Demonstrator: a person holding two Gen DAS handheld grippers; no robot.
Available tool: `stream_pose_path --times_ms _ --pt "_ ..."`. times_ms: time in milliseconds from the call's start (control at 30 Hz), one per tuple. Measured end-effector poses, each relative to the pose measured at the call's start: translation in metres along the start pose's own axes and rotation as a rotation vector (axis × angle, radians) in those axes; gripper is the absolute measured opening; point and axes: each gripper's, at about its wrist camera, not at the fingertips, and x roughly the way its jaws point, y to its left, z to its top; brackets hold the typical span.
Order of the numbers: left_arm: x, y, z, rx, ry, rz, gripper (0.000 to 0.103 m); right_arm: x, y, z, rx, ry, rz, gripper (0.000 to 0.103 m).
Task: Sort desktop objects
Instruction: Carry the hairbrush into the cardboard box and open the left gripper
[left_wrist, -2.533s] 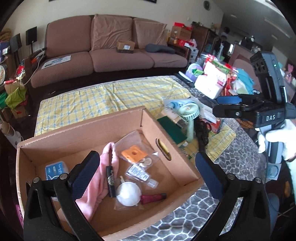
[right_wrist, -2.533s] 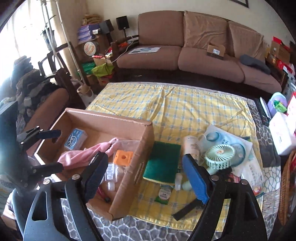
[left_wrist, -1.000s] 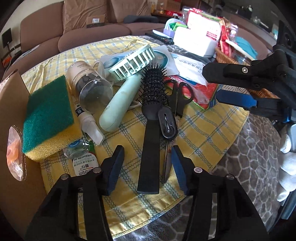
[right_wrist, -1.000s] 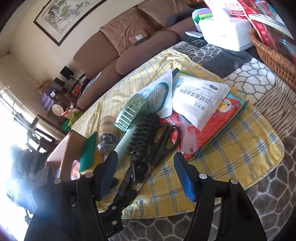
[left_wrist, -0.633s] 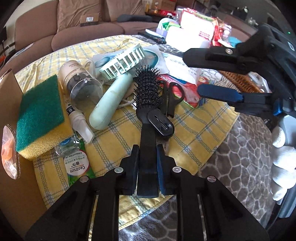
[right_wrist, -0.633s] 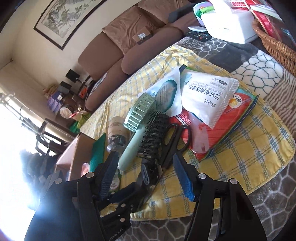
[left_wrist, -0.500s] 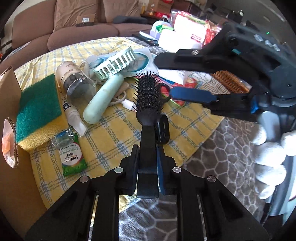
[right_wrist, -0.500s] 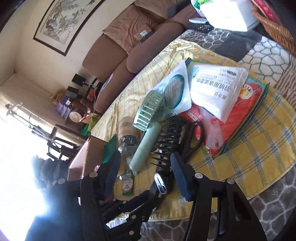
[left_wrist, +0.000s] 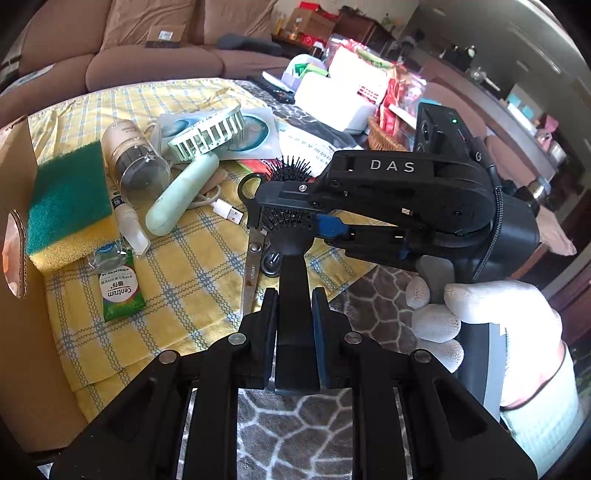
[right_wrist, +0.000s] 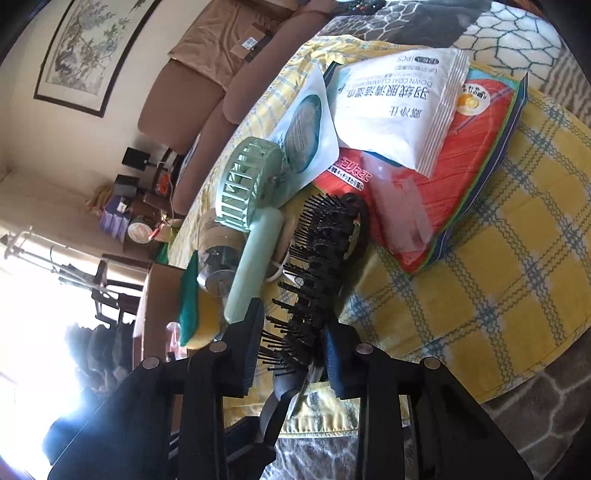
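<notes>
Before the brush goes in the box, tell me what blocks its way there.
Nothing visible blocks it. The left gripper holds the hairbrush above the sponge and bottle lying before the cardboard box.

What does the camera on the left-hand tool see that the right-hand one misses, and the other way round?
Only the left wrist view shows the scissors, the green Centrum sachet and a white-gloved hand holding the right gripper. Only the right wrist view shows the framed painting and the white wipes packet. Both show the black hairbrush, the mint handheld fan and the yellow checked cloth.
</notes>
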Motion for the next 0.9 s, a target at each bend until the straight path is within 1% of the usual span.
stream_pose_path --times_ms 100,200,267,367,433,500,567,667,733,800,900 --pt "-0.016 -0.005 0.004 0.01 -0.02 -0.007 0.017 -0.014 0.016 0.001 -0.049 -0.03 0.015 0.029" --pt "-0.041 -0.012 0.009 0.037 -0.046 -0.025 0.017 -0.035 0.043 -0.004 -0.123 -0.072 0.038 0.029" --pt "-0.063 -0.012 0.011 0.058 -0.066 -0.02 0.017 -0.05 0.068 -0.01 -0.173 -0.111 0.093 0.028" --pt "-0.103 0.003 0.014 0.053 -0.1 0.001 0.017 -0.054 0.111 -0.019 -0.226 -0.118 0.156 0.028" --pt "-0.13 0.019 0.014 0.049 -0.117 0.02 0.017 -0.042 0.144 -0.024 -0.248 -0.088 0.209 0.027" --pt "-0.157 0.039 0.013 0.059 -0.124 0.055 0.017 -0.022 0.183 -0.03 -0.273 -0.056 0.227 0.027" --pt "-0.185 0.065 0.01 0.067 -0.122 0.1 0.017 -0.001 0.216 -0.04 -0.299 -0.026 0.244 0.026" --pt "-0.219 0.107 0.007 0.089 -0.101 0.168 0.017 0.036 0.254 -0.055 -0.287 0.025 0.291 0.025" --pt "-0.231 0.132 0.009 0.128 -0.061 0.213 0.017 0.065 0.275 -0.064 -0.266 0.056 0.307 0.025" --pt "-0.235 0.156 0.013 0.188 -0.009 0.26 0.017 0.092 0.289 -0.072 -0.233 0.081 0.327 0.025" --pt "-0.223 0.186 0.02 0.304 0.07 0.325 0.018 0.124 0.3 -0.08 -0.191 0.071 0.306 0.025"
